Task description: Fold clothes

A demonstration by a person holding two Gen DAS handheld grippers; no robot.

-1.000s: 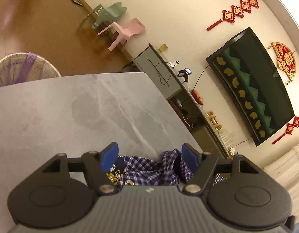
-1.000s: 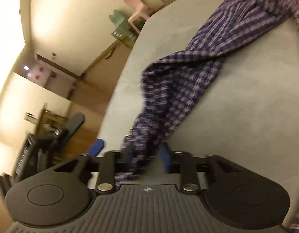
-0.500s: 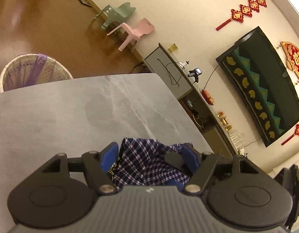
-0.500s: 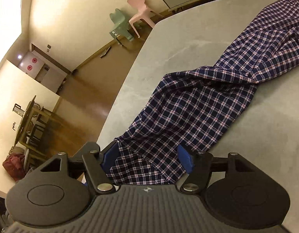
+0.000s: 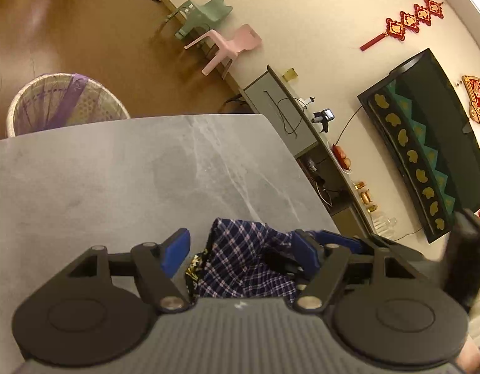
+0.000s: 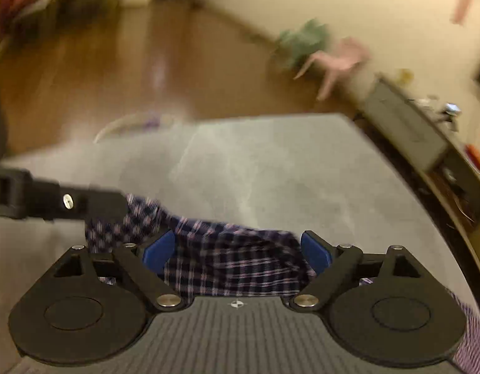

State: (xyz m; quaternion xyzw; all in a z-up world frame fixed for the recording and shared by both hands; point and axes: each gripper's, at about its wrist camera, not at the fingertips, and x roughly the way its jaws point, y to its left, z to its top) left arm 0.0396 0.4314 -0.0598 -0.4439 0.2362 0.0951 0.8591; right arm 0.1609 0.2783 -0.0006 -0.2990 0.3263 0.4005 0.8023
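- Left tool (image 5: 244,249): both blue pads spread wide, released. Plaid cloth (image 5: 246,265) sits bunched between the pads; neither pad clamps it.
- Right tool (image 6: 236,251): pads also spread wide, released. Same plaid cloth (image 6: 227,258) lies in the gap below it.
- Cloth is navy/white check, crumpled in a low heap on the grey marbled worktop (image 5: 115,180), near the worktop's near-right part.
- Right wrist view is motion-blurred; the left tool's black arm enters from the left edge, touching or just over the cloth's left end, can't tell which.
- Background: woven basket (image 5: 62,103) on the floor past the worktop's far edge, pink chair (image 5: 230,45) and green chair (image 5: 205,14) by the wall, TV (image 5: 426,137) on the wall.
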